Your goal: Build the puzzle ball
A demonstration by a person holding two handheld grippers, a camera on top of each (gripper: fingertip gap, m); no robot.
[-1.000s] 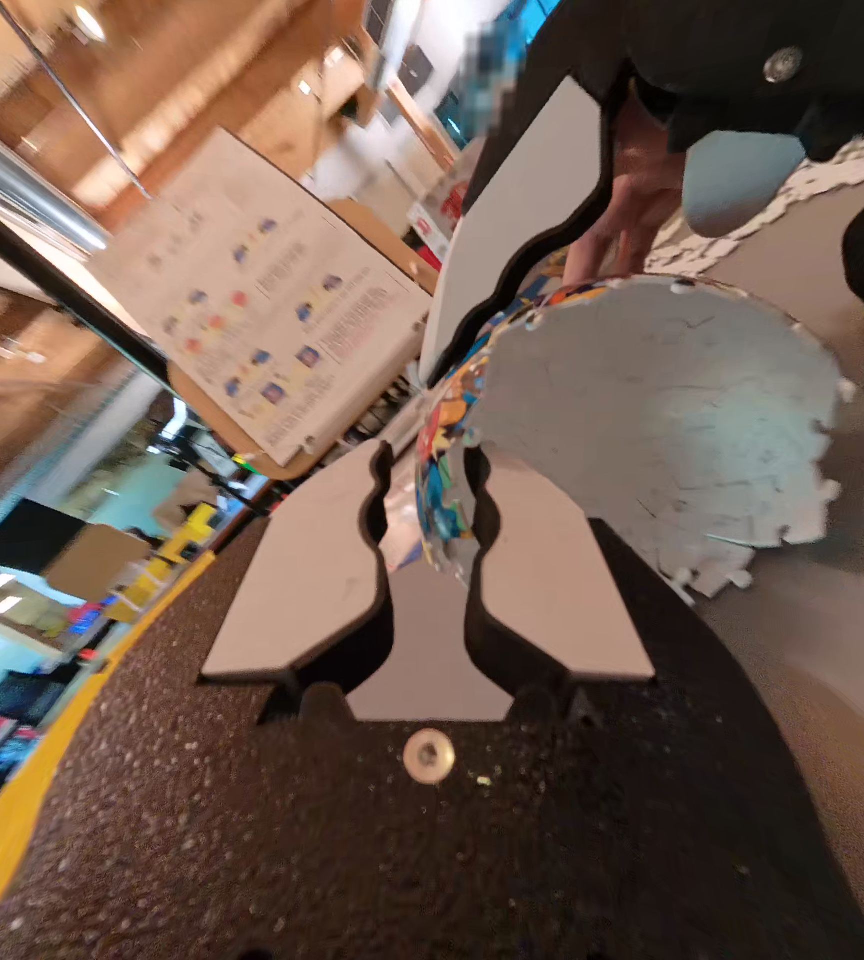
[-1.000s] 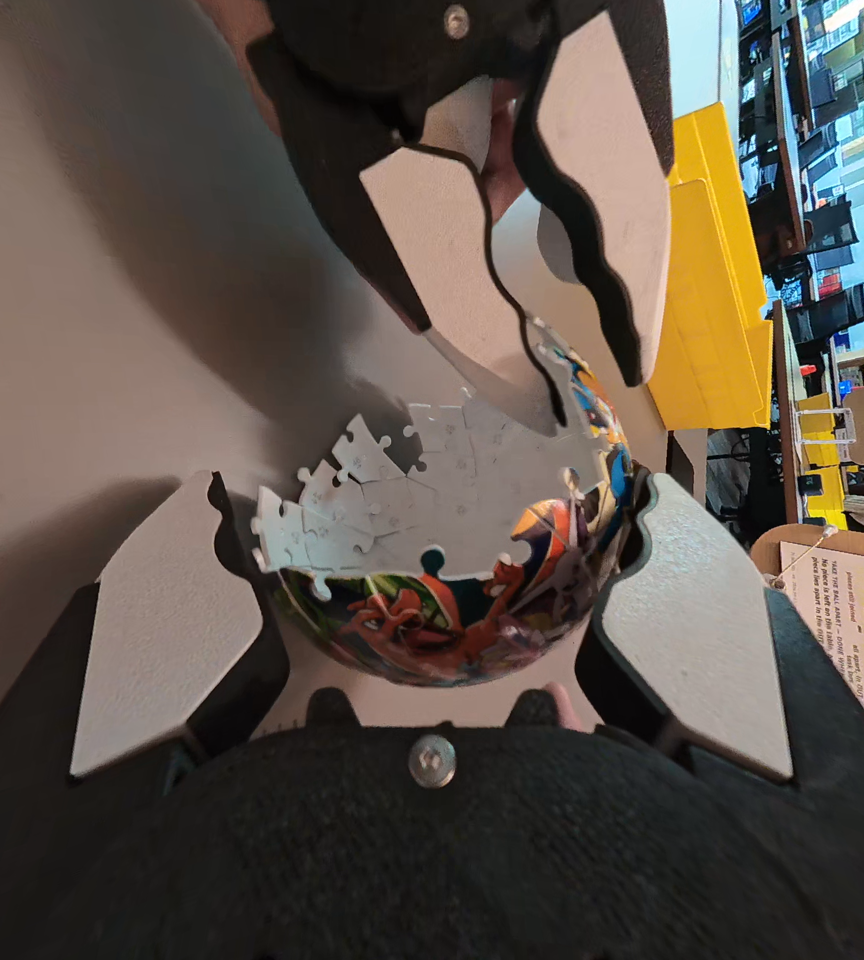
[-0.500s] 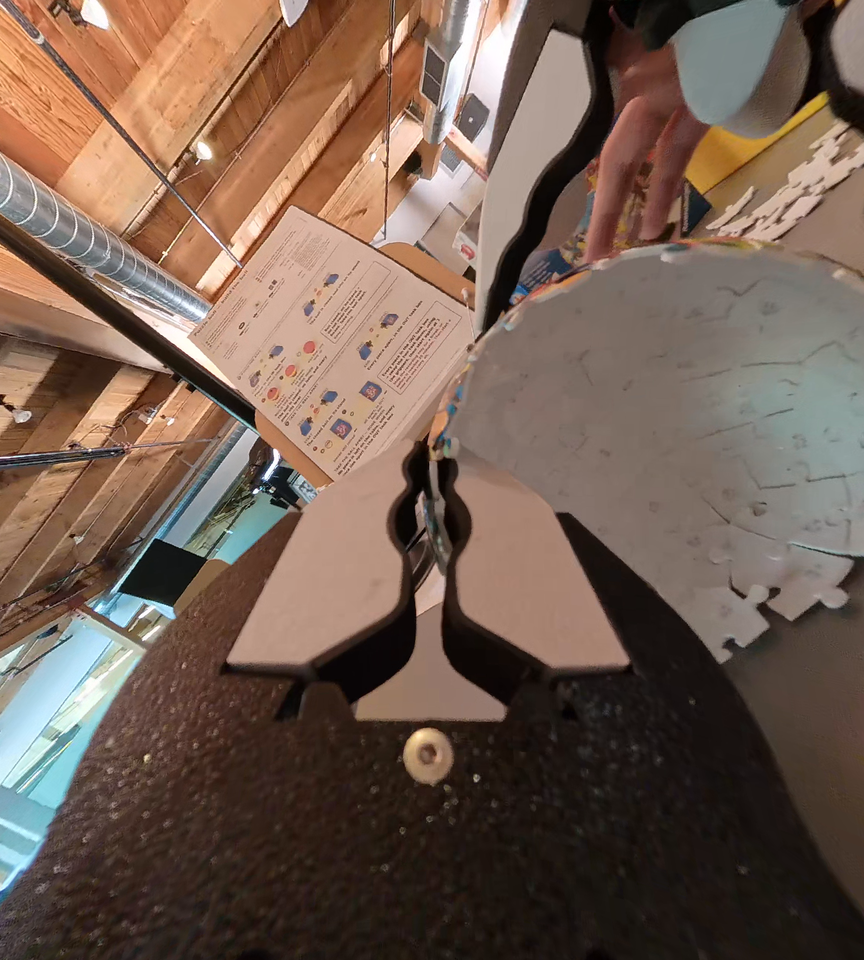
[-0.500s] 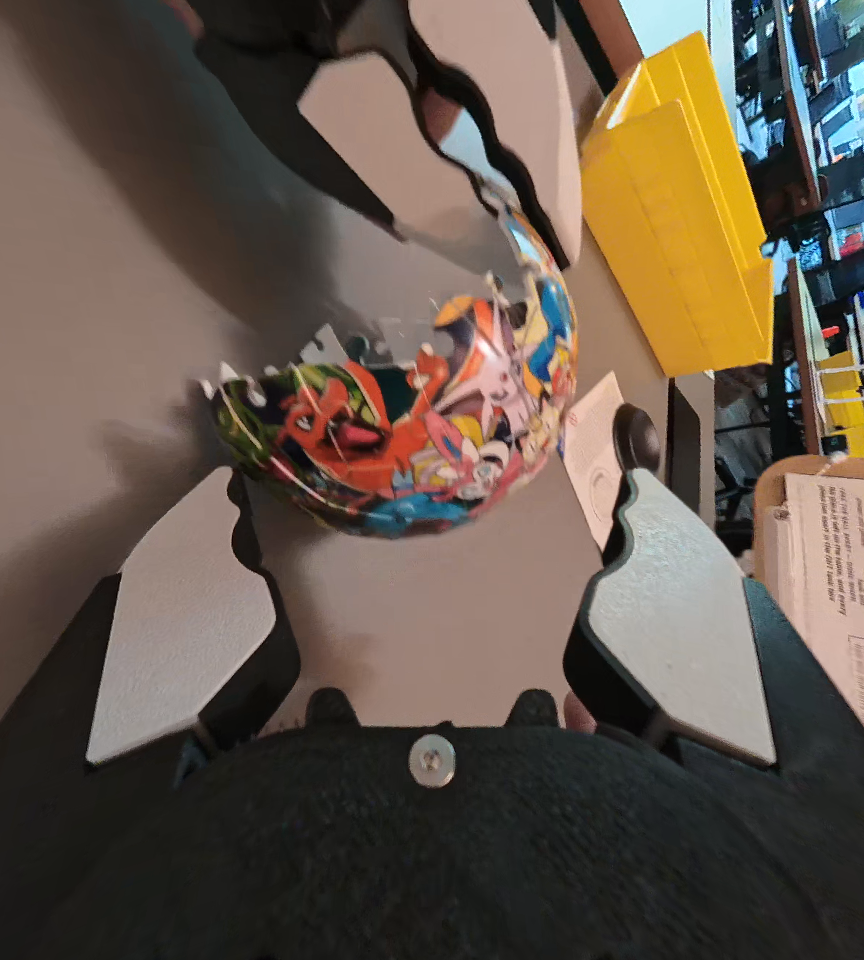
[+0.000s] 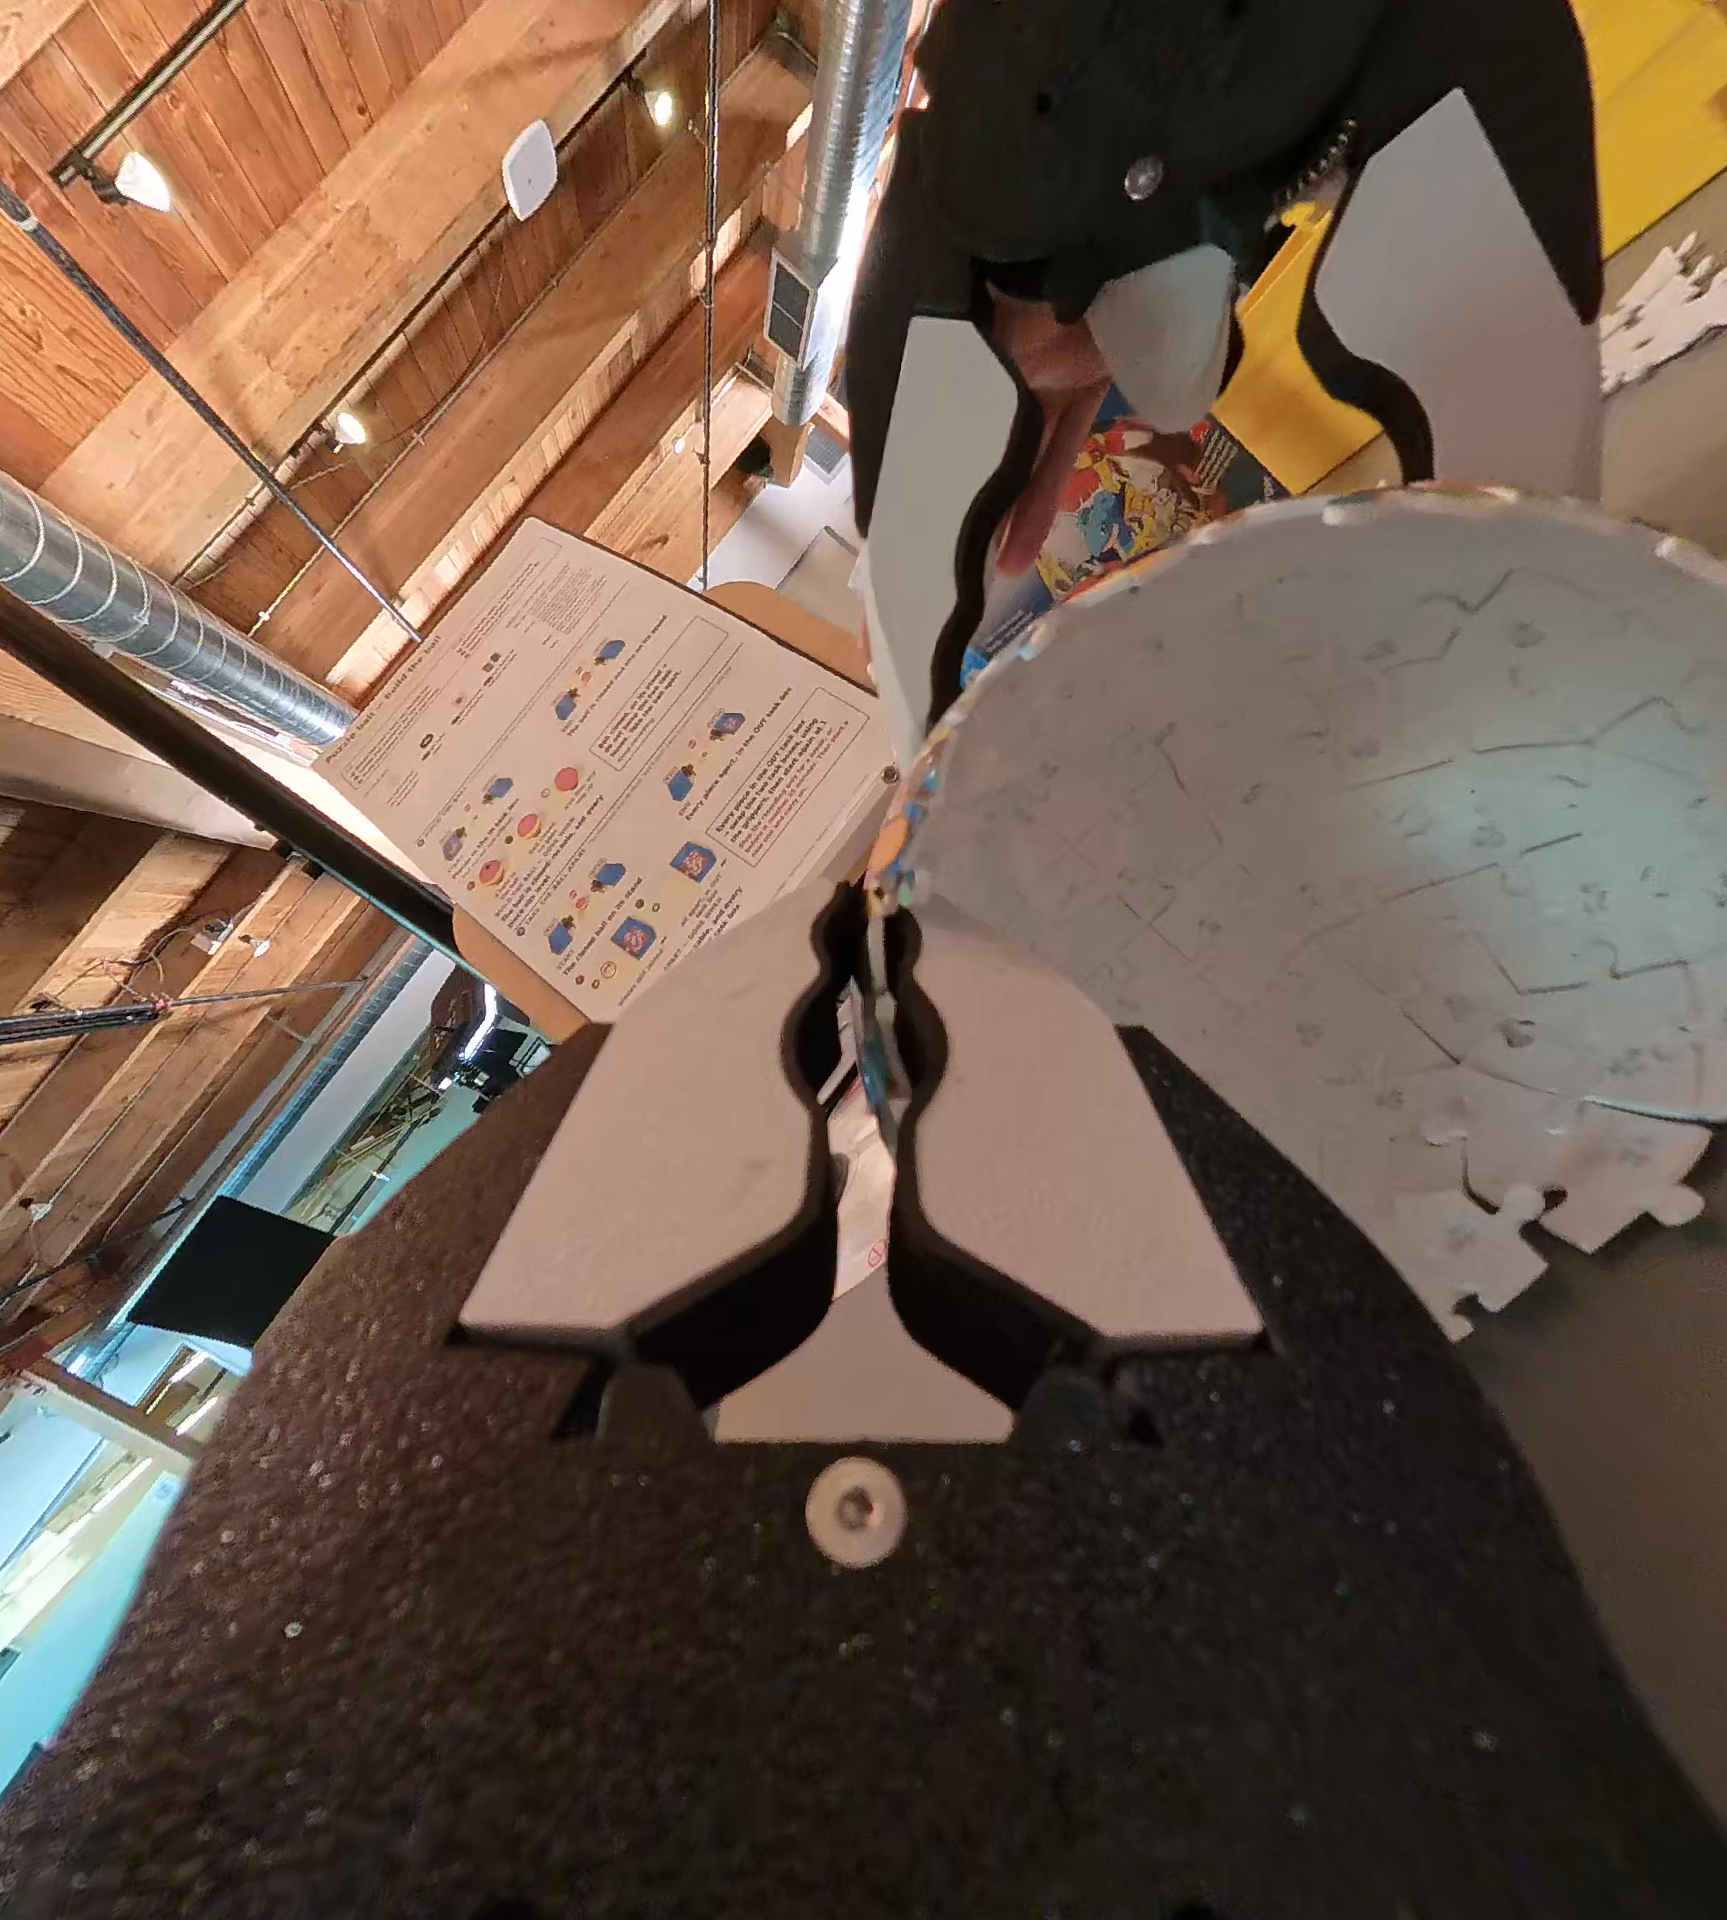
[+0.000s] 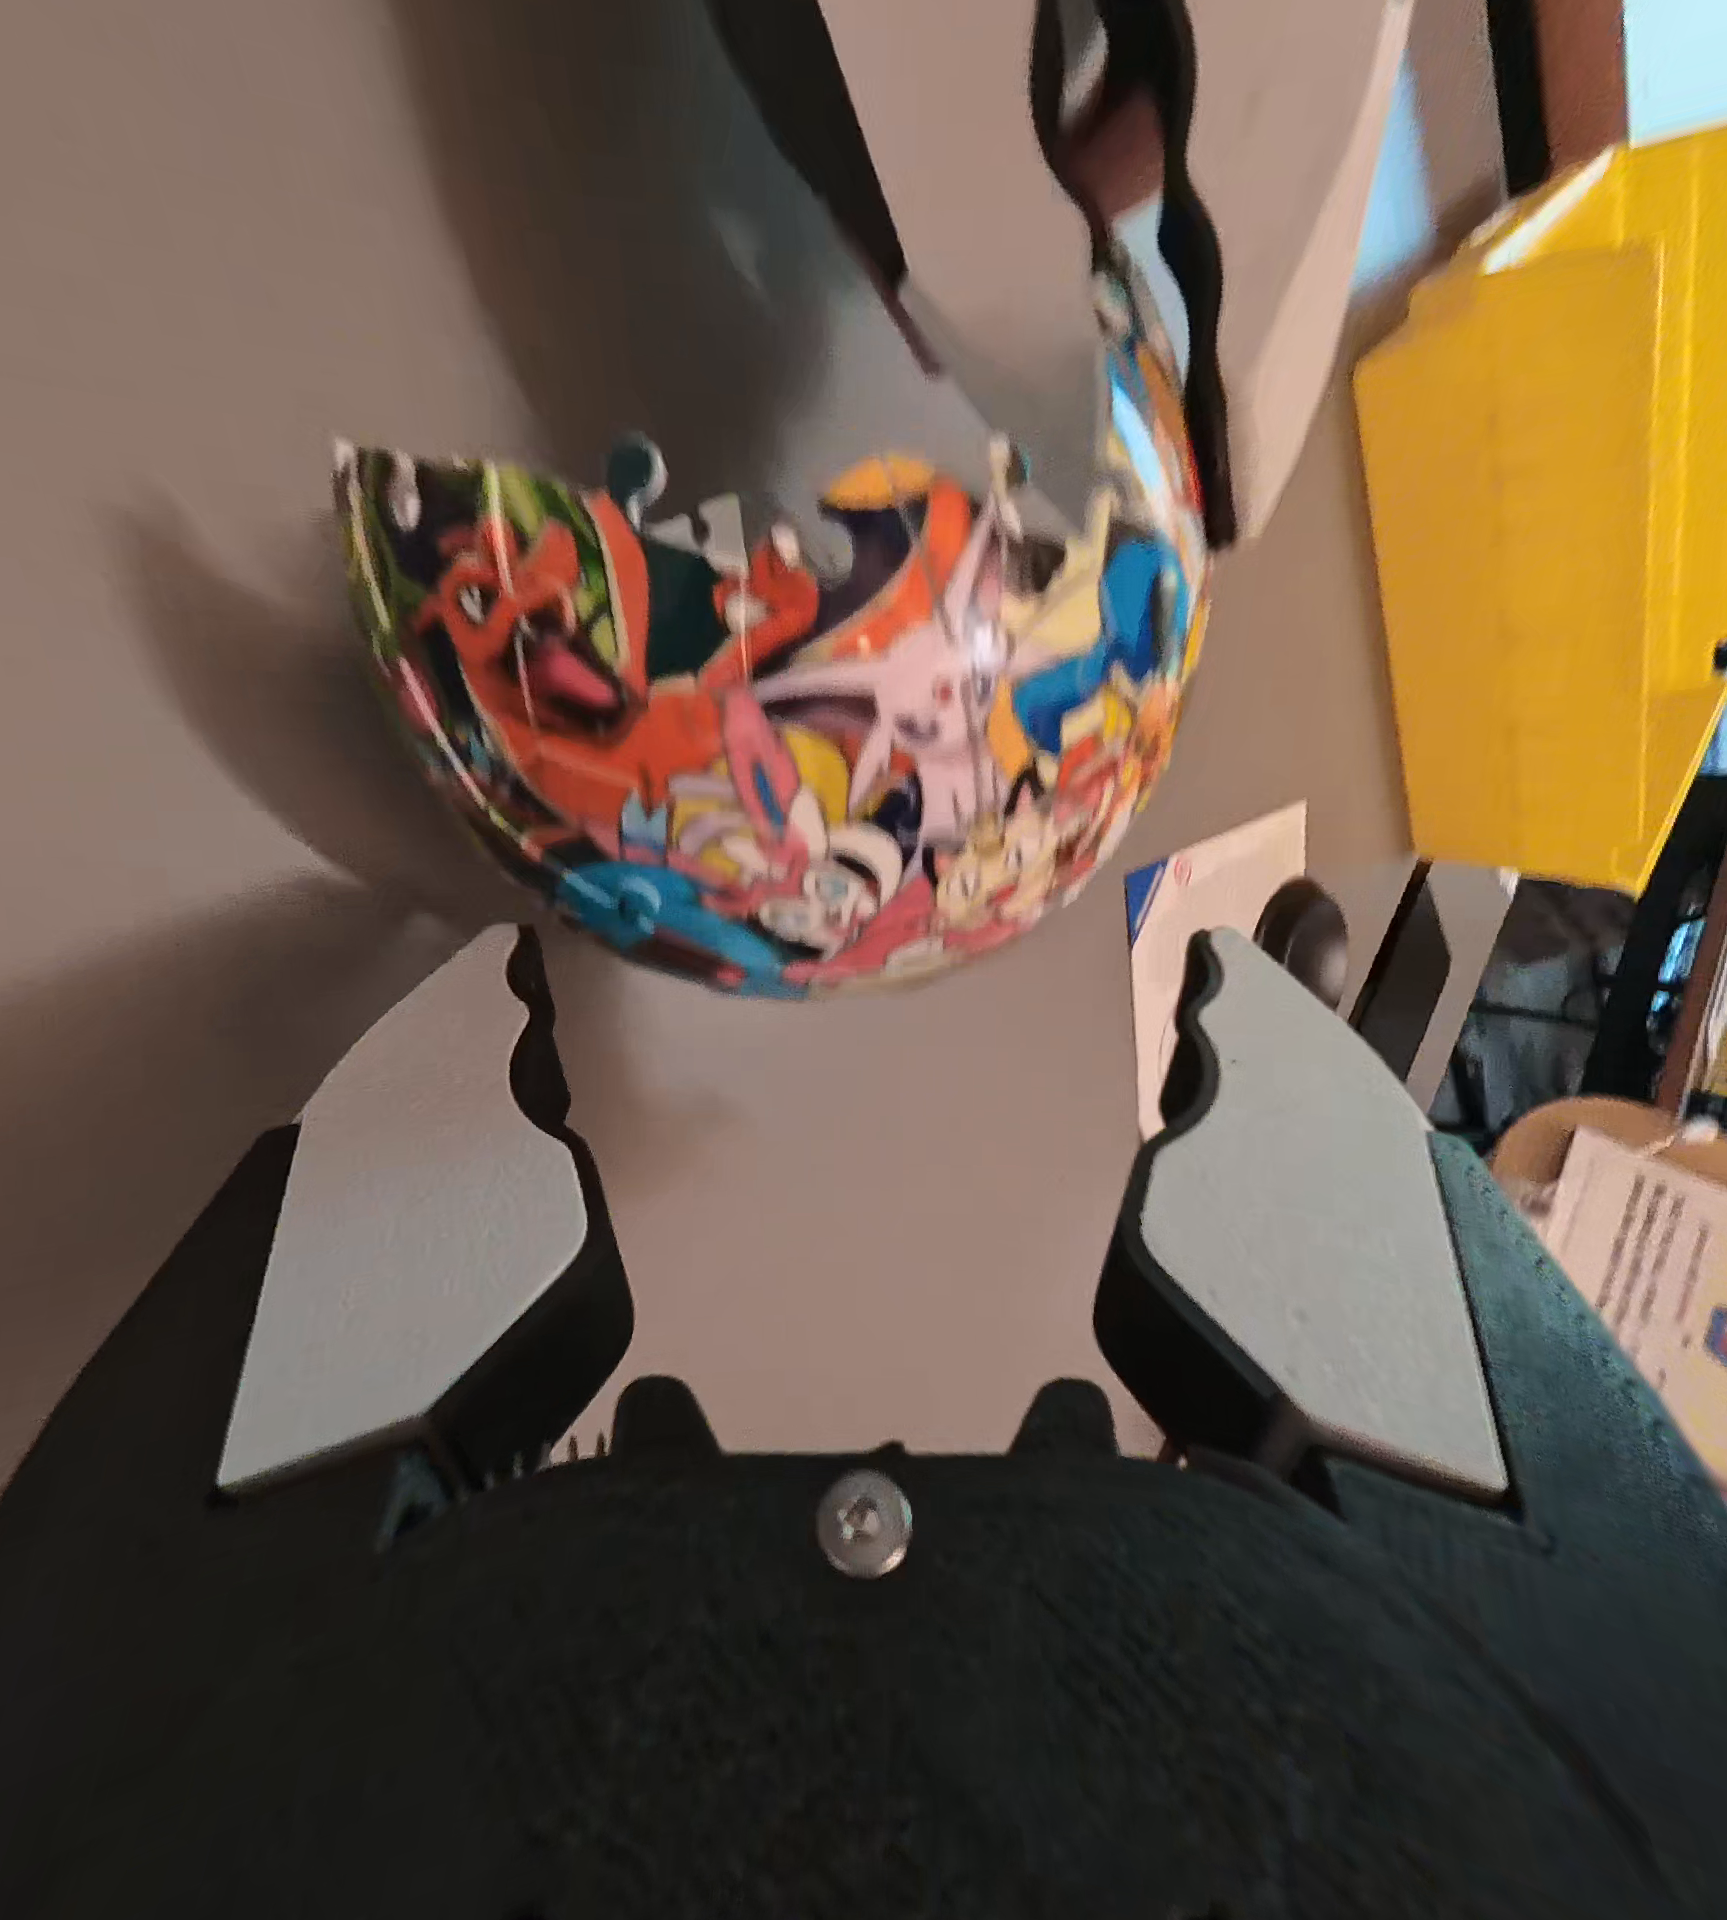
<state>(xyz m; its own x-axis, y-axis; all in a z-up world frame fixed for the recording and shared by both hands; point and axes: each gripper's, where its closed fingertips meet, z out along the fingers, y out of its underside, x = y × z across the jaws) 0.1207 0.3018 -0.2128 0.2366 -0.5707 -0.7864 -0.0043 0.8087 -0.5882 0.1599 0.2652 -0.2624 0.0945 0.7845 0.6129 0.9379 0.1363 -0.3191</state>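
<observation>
The half-built puzzle ball [image 5: 1410, 831] is a bowl of joined pieces, white inside and brightly printed outside [image 6: 776, 727]. My left gripper [image 5: 864, 935] is shut on its rim and holds it tilted above the grey table [image 6: 163, 312]. In the right wrist view the left gripper [image 6: 1160, 488] reaches down onto the ball's upper right edge. My right gripper [image 6: 864, 997] is open and empty, its fingertips just short of the ball's underside. In the left wrist view the right gripper [image 5: 1243, 582] shows open behind the ball, with a hand at its handle.
An instruction sheet on cardboard [image 5: 620, 779] stands beyond the ball and also shows in the right wrist view [image 6: 1711, 1299]. Yellow bins [image 6: 1545, 520] sit at the table's side. Loose white puzzle pieces [image 5: 1711, 270] and a printed puzzle box [image 5: 1129, 499] lie on the table.
The left gripper has lifted and turned the half ball, so its printed outside now faces the right camera. The right gripper's fingers, which flanked the ball, are now short of it.
</observation>
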